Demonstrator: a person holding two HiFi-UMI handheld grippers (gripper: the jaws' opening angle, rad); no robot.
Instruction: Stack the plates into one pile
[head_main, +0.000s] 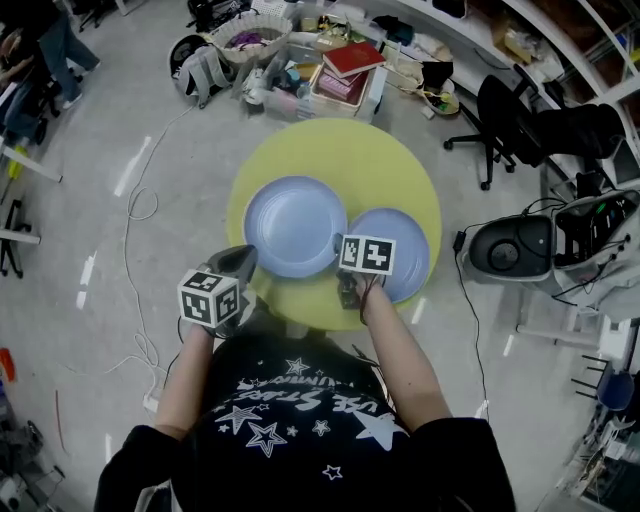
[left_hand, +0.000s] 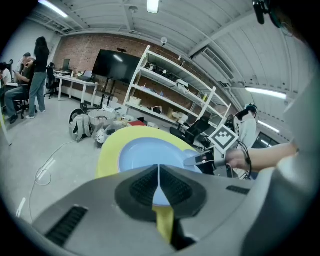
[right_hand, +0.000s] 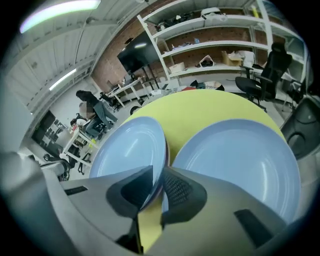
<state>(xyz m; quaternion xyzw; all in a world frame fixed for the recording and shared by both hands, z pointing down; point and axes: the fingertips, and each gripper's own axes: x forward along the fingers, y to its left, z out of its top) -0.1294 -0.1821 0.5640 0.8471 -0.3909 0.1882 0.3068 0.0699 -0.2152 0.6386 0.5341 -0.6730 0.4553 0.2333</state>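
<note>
**Right jaws astride the left plate's rim**

The right gripper has its jaws a little apart, with the near rim of the left plate standing between them. The pads seem just clear of it, though the angle is poor. The right plate lies just beside, at the lower right of that frame. Both plates are on the round yellow table.

The left gripper is closed on nothing and sits by the table's edge at the lower left of the head view.

Past the table, at the top of the head view, the floor holds a basket, a red book and a backpack. An office chair stands at the upper right, and a cable trails at the left.
</note>
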